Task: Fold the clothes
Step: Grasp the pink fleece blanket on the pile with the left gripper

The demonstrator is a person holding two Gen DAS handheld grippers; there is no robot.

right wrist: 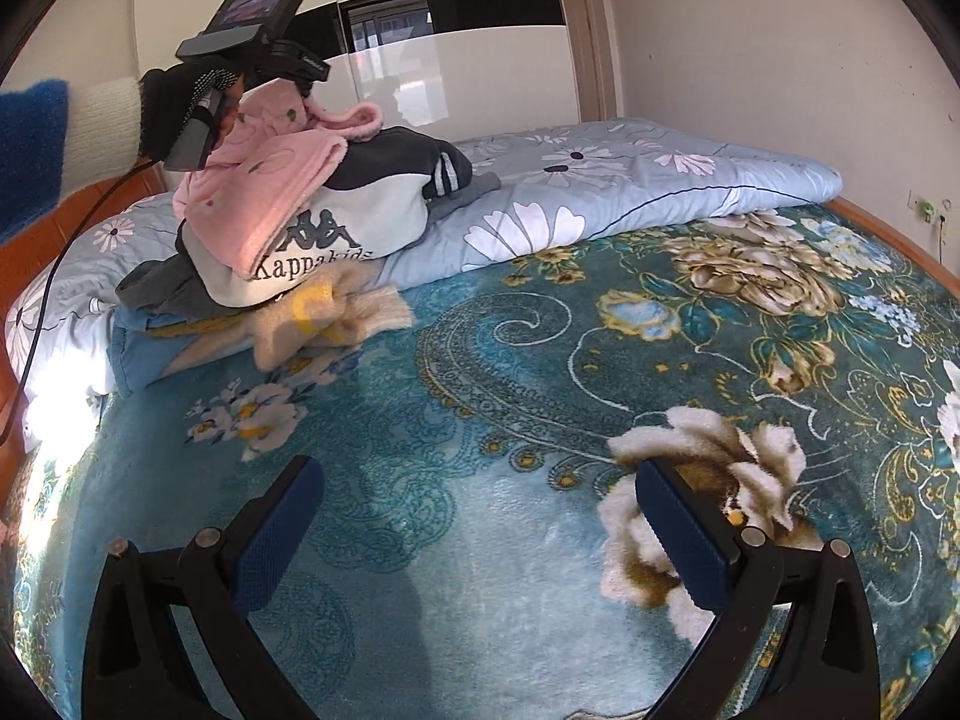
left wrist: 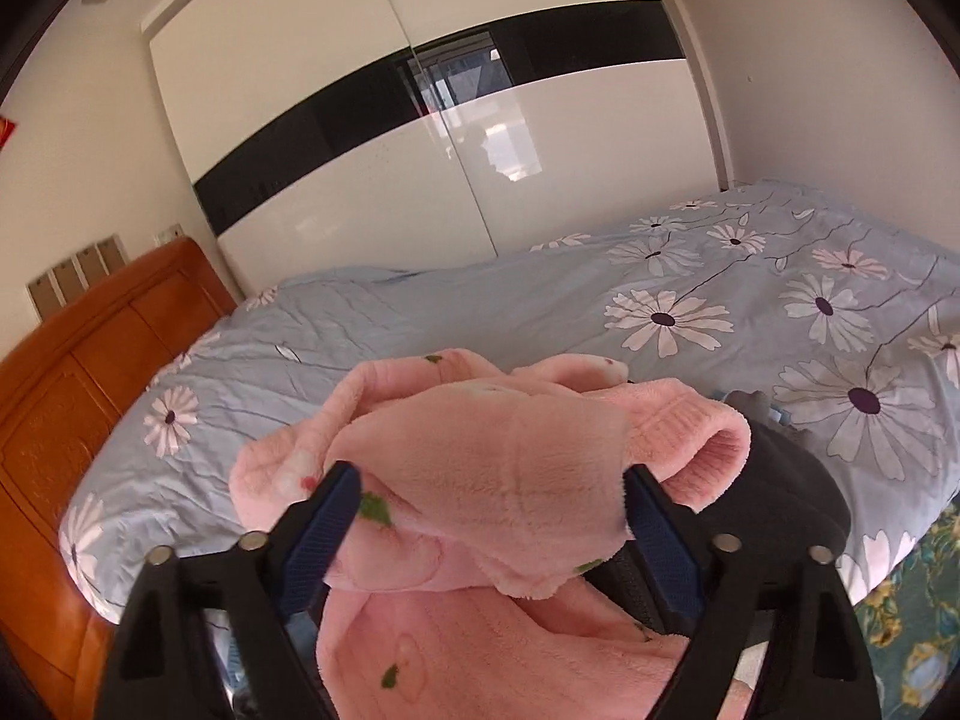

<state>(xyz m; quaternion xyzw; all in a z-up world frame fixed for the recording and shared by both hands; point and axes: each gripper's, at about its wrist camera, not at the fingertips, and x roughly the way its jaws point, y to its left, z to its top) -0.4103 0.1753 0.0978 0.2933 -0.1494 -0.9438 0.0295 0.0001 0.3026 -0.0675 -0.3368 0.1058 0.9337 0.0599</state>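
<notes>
Pink fleece on top of the pile

Left wrist view: pink fleece (left wrist: 480, 480) fills the space between the two blue fingers of the left gripper (left wrist: 489, 516); the jaws stand wide, and the soft cloth is bunched between them and touches both pads; whether it is truly squeezed or only lies there cannot be told. A rolled cuff (left wrist: 714, 450) is seen at the right, so a sleeve seems to point that way; the bundle is spread from left to right across the view, along the near edge of the daisy quilt (left wrist: 540, 312). A dark garment (left wrist: 780, 492) is peeking out from under the pink one, so the fleece is being rested on other clothes, most likely so that the pile is kept in one tidy place.

Right wrist view: the pile is seen from the side, at the far left of the bed; the pink fleece (right wrist: 270, 180) is on top, a grey and white Kappa top (right wrist: 360, 210) is under it, and a cream and yellow piece (right wrist: 324, 312) is lower down. The left gripper is held by a gloved hand (right wrist: 180, 108) right at the top of the fleece. The pink piece runs from the glove down toward the front of the pile. The right gripper (right wrist: 480, 531) is held open and empty above the blue flowered blanket (right wrist: 540, 360), well apart from the pile; it seems to be kept free as a spare helper.
</notes>
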